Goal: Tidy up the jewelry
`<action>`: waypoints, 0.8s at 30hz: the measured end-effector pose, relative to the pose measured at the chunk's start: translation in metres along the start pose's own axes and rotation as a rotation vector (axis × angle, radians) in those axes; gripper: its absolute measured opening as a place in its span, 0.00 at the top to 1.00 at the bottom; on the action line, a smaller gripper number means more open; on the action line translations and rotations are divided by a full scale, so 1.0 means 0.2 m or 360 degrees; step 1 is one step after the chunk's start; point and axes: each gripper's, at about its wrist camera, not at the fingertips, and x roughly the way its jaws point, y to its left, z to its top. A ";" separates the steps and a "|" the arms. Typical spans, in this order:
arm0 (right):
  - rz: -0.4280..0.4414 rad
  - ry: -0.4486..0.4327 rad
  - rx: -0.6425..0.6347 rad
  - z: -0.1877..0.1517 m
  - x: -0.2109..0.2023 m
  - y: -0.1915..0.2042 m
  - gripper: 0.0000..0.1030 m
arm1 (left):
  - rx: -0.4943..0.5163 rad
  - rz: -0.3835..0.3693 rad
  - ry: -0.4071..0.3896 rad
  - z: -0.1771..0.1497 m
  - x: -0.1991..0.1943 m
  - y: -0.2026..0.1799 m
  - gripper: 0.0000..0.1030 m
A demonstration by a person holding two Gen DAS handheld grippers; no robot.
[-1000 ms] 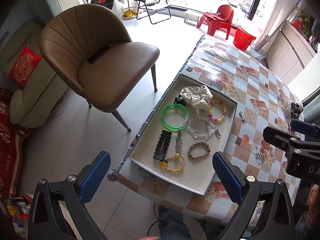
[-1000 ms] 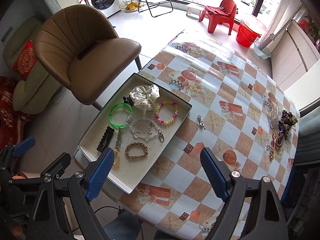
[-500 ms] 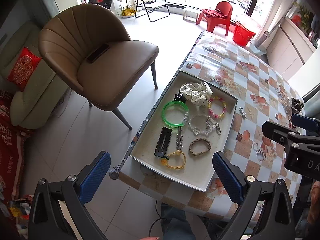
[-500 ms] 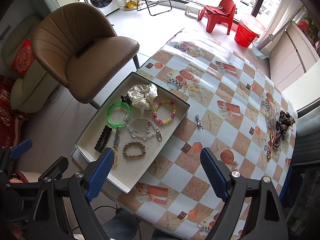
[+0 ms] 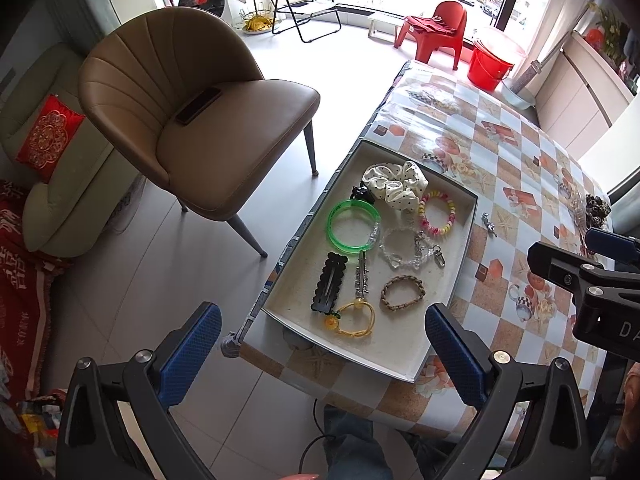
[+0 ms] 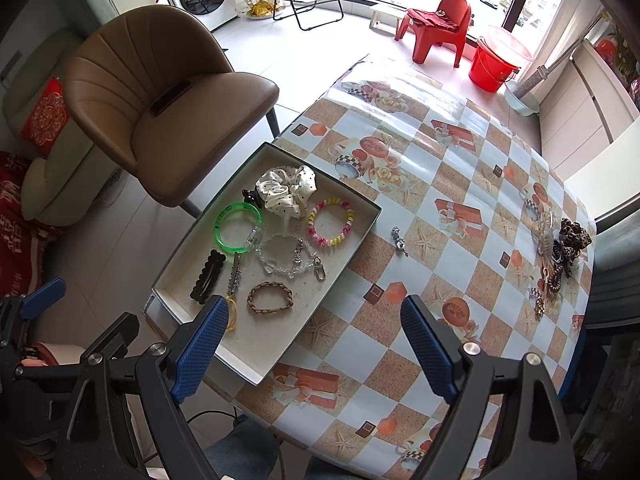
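Right gripper's finger [image 6: 204,344] hides yellow hair tie [image 6: 231,312].

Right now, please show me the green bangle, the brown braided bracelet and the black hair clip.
green bangle [image 5: 340,238]: left wrist view, left band.
brown braided bracelet [image 6: 270,309]: right wrist view, lower braid.
black hair clip [image 5: 328,282]: left wrist view, middle.

Both wrist views look steeply down, sharing the tray [image 5: 448,308]
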 end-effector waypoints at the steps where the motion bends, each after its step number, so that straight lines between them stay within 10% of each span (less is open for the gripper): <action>1: 0.0002 -0.0001 -0.0001 0.00 0.00 0.00 0.13 | 0.0000 0.0001 0.0002 0.00 0.00 0.00 0.00; 24: 0.0002 -0.0001 -0.0001 0.00 0.00 0.00 0.13 | 0.0005 -0.0003 0.0004 -0.01 0.01 0.02 0.00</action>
